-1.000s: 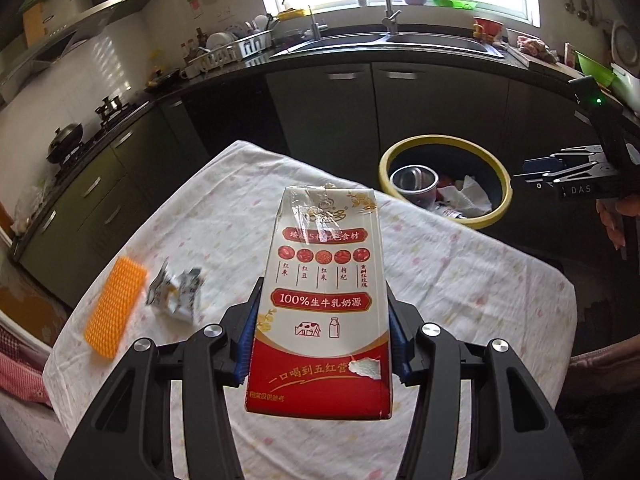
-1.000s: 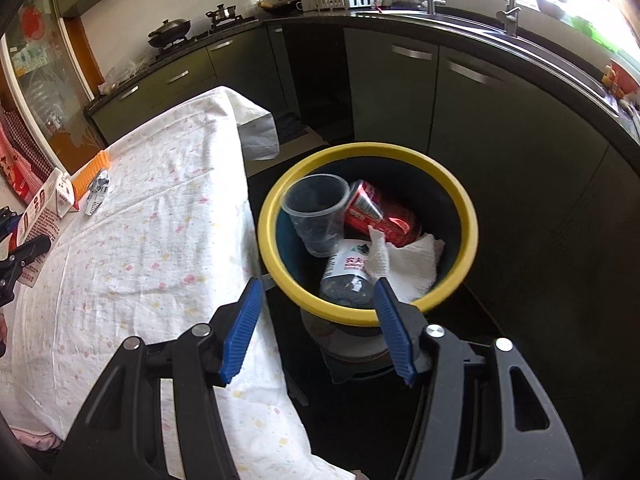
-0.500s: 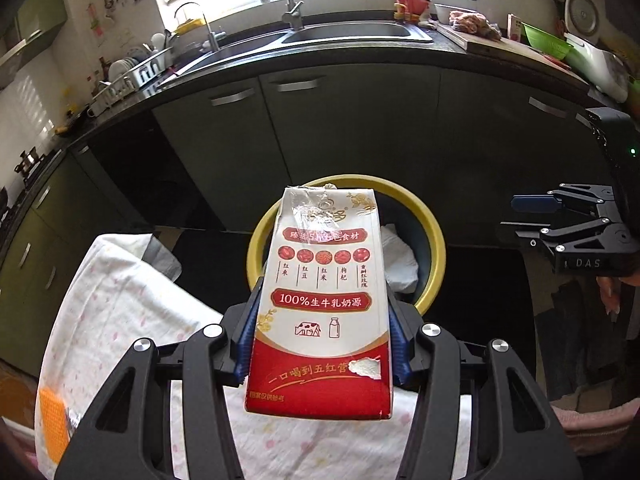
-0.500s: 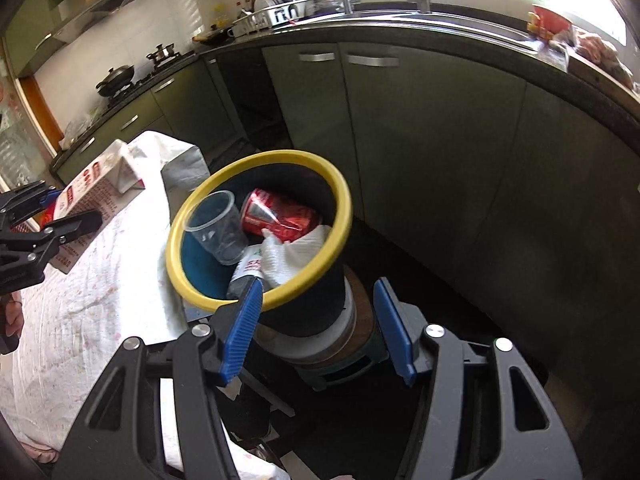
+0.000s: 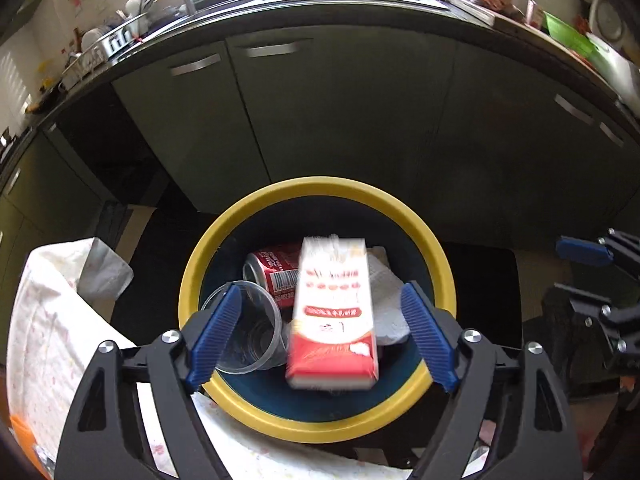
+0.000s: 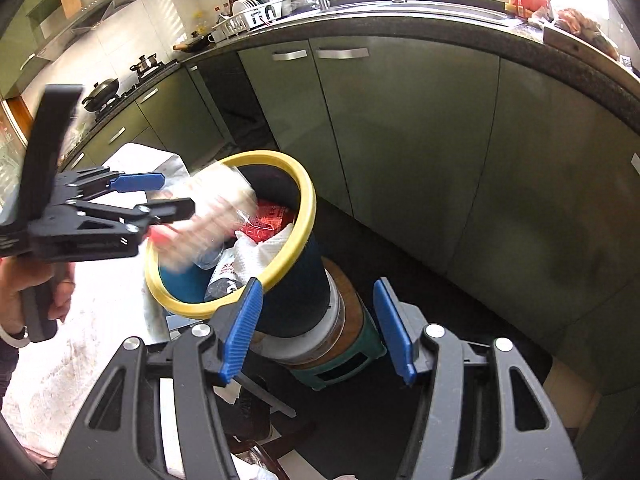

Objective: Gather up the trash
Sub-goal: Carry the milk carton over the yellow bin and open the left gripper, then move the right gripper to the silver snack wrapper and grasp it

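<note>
The left gripper hangs over the yellow-rimmed trash bin, its jaws just opened wide, and the blurred red-and-white milk carton sits loose between the pads, touching neither, above the bin's mouth. Inside lie a clear plastic cup, a red soda can and crumpled white paper. The right gripper stands apart and empty beside the bin.

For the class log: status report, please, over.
Left tool just opened, right tool open, empty. Milk carton loose, blurred, over yellow-rimmed bin. Nothing blocking.
</note>
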`<state>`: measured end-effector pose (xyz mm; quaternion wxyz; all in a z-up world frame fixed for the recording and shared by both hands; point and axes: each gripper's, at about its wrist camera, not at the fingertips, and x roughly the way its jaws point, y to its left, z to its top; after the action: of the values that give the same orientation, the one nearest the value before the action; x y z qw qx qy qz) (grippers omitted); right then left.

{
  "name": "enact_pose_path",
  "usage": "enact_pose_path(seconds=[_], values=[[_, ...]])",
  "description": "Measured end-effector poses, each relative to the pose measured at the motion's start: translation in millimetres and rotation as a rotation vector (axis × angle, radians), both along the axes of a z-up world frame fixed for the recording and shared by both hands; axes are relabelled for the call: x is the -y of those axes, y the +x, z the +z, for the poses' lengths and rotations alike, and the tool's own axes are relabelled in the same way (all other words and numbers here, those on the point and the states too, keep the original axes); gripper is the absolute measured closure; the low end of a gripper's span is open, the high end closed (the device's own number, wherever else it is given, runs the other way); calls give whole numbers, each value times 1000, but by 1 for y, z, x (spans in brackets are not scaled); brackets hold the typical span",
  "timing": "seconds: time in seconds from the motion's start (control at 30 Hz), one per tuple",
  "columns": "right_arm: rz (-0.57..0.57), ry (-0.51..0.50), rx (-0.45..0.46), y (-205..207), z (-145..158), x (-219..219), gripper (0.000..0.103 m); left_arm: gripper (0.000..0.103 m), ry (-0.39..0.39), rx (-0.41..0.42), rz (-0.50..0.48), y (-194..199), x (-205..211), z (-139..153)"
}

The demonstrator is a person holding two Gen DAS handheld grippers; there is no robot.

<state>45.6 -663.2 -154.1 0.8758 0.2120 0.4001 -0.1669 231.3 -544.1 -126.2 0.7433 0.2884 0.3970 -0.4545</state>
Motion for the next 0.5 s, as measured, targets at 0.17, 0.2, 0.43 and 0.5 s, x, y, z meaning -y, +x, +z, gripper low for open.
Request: enact_pose_path(seconds=[0.17,0.2,0.43,0.5], values=[[29,-7,4,6,4,-10,48,20,-127,9,19,-11,-47,31],[36,-8,4,8,5,-12,48,19,-153,20,24,-13,-63,39],[140,-13,-9,39,10,-47,48,11,-300,83,154,-22,-193,83],[192,-12,-15,54,12,-64,48,11,-317,93,221,-21,-234,85]])
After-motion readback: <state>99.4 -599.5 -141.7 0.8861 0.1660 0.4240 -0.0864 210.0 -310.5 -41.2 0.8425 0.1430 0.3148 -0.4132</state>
